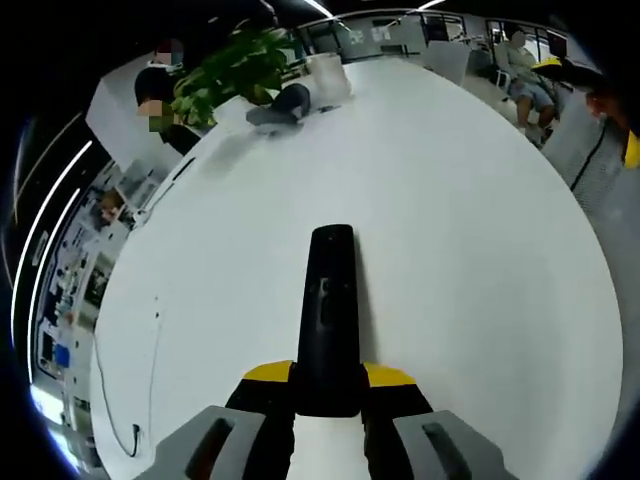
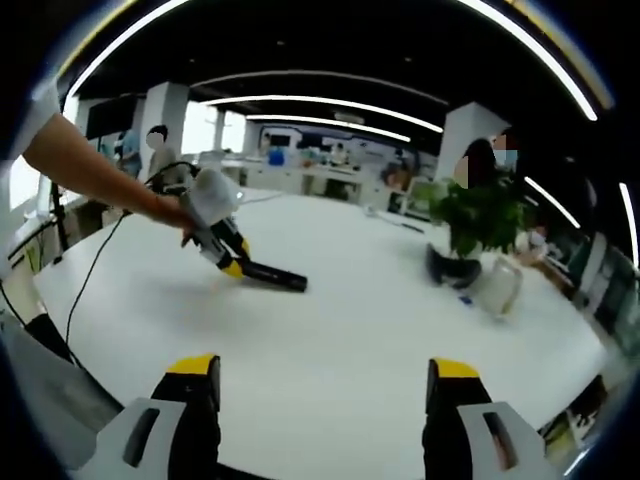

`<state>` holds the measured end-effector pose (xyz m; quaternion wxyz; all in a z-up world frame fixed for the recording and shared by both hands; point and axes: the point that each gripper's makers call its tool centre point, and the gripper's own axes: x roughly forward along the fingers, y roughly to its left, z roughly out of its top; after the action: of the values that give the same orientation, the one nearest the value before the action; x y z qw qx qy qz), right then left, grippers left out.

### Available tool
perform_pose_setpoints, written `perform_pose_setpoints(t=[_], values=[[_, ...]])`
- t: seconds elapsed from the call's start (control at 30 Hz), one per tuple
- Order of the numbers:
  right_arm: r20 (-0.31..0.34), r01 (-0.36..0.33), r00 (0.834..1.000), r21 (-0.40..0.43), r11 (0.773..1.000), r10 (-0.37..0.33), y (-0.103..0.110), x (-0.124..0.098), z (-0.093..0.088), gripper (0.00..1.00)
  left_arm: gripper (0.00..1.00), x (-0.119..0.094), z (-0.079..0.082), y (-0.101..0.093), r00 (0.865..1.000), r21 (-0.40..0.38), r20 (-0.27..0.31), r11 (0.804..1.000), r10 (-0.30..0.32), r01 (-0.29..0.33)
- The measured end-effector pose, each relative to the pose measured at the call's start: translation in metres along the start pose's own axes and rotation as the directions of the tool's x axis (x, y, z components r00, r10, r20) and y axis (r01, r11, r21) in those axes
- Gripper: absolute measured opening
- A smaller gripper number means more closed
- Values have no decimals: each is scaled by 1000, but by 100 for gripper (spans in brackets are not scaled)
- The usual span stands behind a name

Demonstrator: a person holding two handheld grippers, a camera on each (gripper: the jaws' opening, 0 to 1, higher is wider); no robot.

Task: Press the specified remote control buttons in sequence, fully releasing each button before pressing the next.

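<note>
Left gripper [image 1: 328, 395] clenched on remote [image 1: 329, 315], held just above bench [image 1: 480, 260], well short of the plant [image 1: 235, 65]. Right gripper [image 2: 318, 400] released, well apart from remote. Judgement: steady the remote, press one button squarely, lift fully off.

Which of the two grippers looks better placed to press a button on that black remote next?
Probably the right gripper: its jaws are open and empty, facing the remote. The left gripper is shut on the remote, holding it over the white table.
</note>
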<state>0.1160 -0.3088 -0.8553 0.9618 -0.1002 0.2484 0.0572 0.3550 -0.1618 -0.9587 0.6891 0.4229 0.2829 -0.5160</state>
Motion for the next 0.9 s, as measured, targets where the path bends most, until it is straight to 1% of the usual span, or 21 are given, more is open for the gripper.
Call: perform_pose_setpoints(t=[0.17,0.3,0.4,0.47,0.53,0.57,0.63,0.73,0.77,0.8,0.83,0.9], values=[[-14,-4,1000,-7,1000,4,1,1,-2,83,23,8,-6,11,1000,16,-28,1000,-5,6],[-14,-1,1000,-7,1000,1,0,1,-2,81,24,13,-9,14,999,15,-38,999,-32,33],[-17,0,1000,-3,1000,-1,0,2,-2,81,24,14,-8,22,999,9,-35,999,-34,34],[-20,-1,1000,-3,1000,1,0,3,-3,80,24,16,-9,26,999,21,-42,999,-28,29],[-26,-2,1000,-7,1000,2,1,3,-4,80,24,15,-8,28,998,33,-46,999,-42,43],[-24,-1,1000,-8,1000,1,1,3,-4,80,24,16,-8,28,998,41,-43,998,-49,50],[-24,-1,1000,-7,1000,1,0,3,-4,80,24,18,-8,30,997,34,-40,997,-62,64],[-30,2,1000,-8,1000,-2,0,3,-5,80,24,18,-2,28,998,39,-2,997,-59,59],[-24,4,1000,-8,1000,-5,-1,2,-4,80,24,19,-1,30,999,47,15,998,-41,41],[-22,7,1000,-8,1000,-7,-1,2,-4,80,24,20,-1,29,999,43,17,999,-32,31],[-21,9,1000,-7,1000,-9,-2,2,-4,80,24,22,-1,29,999,54,17,998,-32,31],[-19,7,1000,-1,1000,-7,-1,0,-4,80,24,23,-2,31,999,49,6,998,-32,31]])
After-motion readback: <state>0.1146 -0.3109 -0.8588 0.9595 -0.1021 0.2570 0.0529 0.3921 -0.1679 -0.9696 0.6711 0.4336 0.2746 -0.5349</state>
